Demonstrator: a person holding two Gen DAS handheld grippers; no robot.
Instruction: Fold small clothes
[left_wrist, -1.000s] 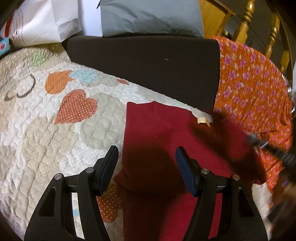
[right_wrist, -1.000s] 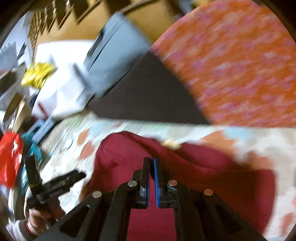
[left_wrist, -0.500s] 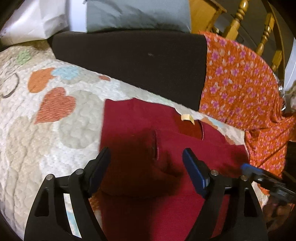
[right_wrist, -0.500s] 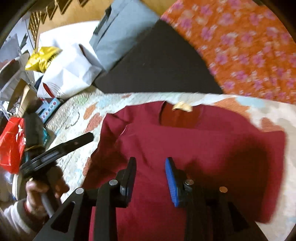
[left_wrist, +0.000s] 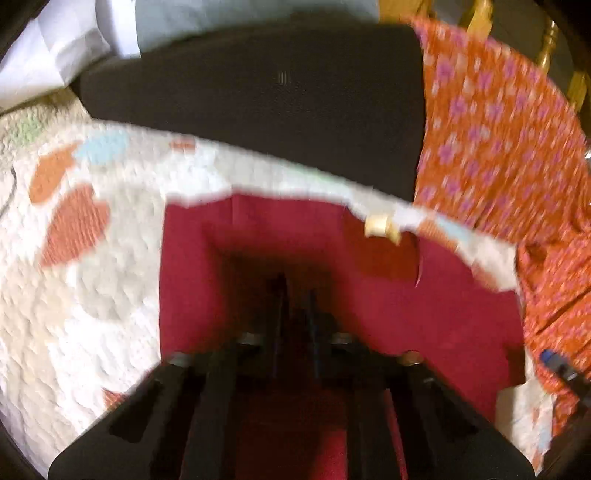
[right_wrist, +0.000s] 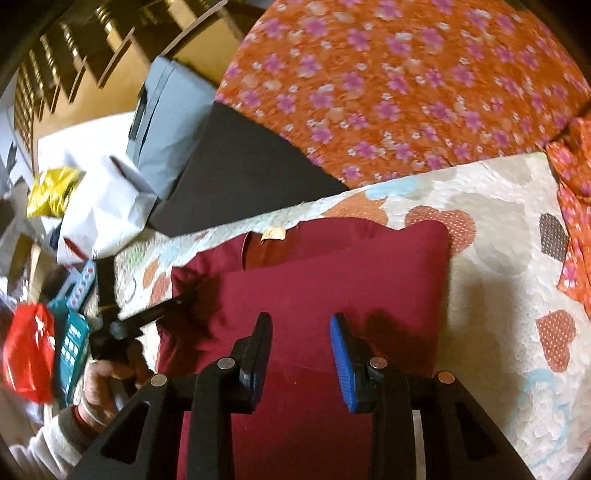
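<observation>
A dark red shirt (left_wrist: 443, 314) (right_wrist: 351, 277) lies on the heart-patterned quilt (left_wrist: 92, 295) (right_wrist: 498, 258), collar label (left_wrist: 380, 227) (right_wrist: 273, 233) at the far edge, its sides folded in. My left gripper (left_wrist: 295, 288) is shut, tips low over the shirt's left part. The blur hides whether cloth is pinched. In the right wrist view the left gripper (right_wrist: 184, 295) touches the shirt's left edge, held by a hand (right_wrist: 99, 380). My right gripper (right_wrist: 301, 321) stands partly open above the shirt's middle, nothing between its pads. Its blue pad (left_wrist: 550, 360) shows at the shirt's right.
An orange floral cloth (left_wrist: 498, 147) (right_wrist: 406, 92) lies beyond and right of the quilt. A dark cushion (left_wrist: 277, 110) (right_wrist: 240, 177) borders the far edge. A white bag (right_wrist: 103, 206), a red bag (right_wrist: 29, 354) and boxes crowd the left.
My left gripper's jaws went from wide open to shut as it shifted over the shirt. My right gripper opened and slid right. The shirt now lies flatter, sides folded in.
</observation>
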